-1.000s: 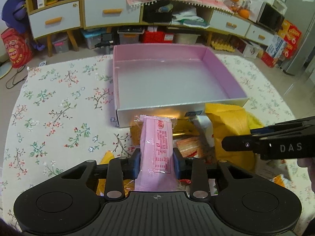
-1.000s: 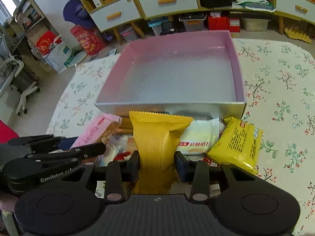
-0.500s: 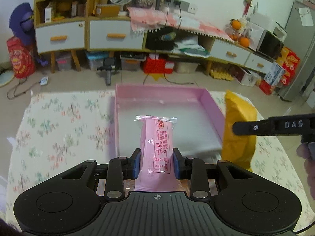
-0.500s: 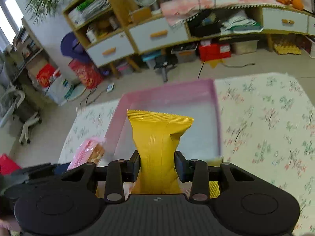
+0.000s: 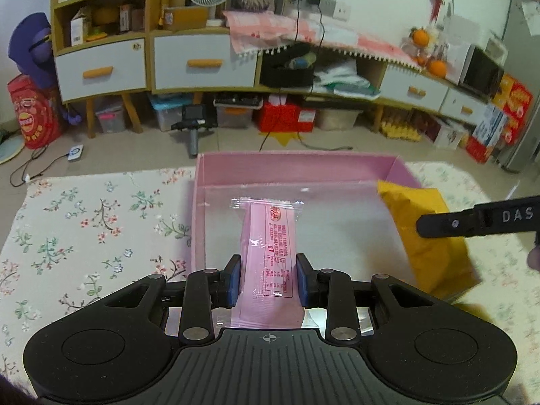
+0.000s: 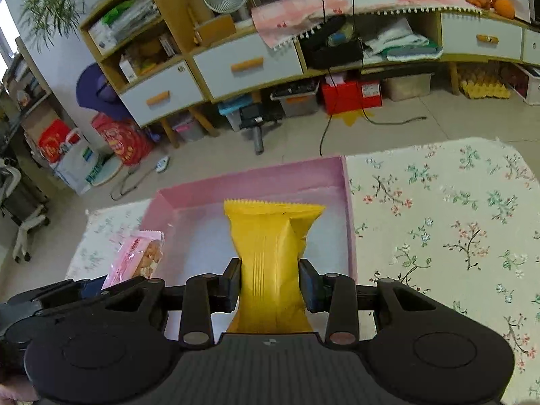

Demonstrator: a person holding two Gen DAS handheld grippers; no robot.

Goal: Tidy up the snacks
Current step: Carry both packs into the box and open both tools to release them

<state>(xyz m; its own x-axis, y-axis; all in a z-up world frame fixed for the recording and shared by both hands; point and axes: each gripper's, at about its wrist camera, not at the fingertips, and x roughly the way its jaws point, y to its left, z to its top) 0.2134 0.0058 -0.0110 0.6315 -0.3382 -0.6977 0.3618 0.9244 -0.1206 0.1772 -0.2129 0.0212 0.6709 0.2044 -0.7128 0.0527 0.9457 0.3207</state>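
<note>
My left gripper [image 5: 269, 278] is shut on a pink snack packet [image 5: 270, 253] and holds it over the near part of an empty pink box [image 5: 297, 168]. My right gripper [image 6: 270, 281] is shut on a yellow snack bag [image 6: 271, 246] and holds it above the right side of the same box [image 6: 256, 177]. The yellow bag [image 5: 432, 233] and a right finger [image 5: 479, 221] show at the right in the left wrist view. The pink packet [image 6: 138, 253] shows at the left in the right wrist view.
The box sits on a floral tablecloth [image 5: 87, 233], which also shows in the right wrist view [image 6: 445, 222]. Beyond the table are the floor, shelves with white drawers [image 5: 202, 64], storage bins and a red box [image 6: 351, 96].
Both grippers rose from the snack pile in front of the box and moved forward over it, each carrying its packet. The pile has dropped out of view.
</note>
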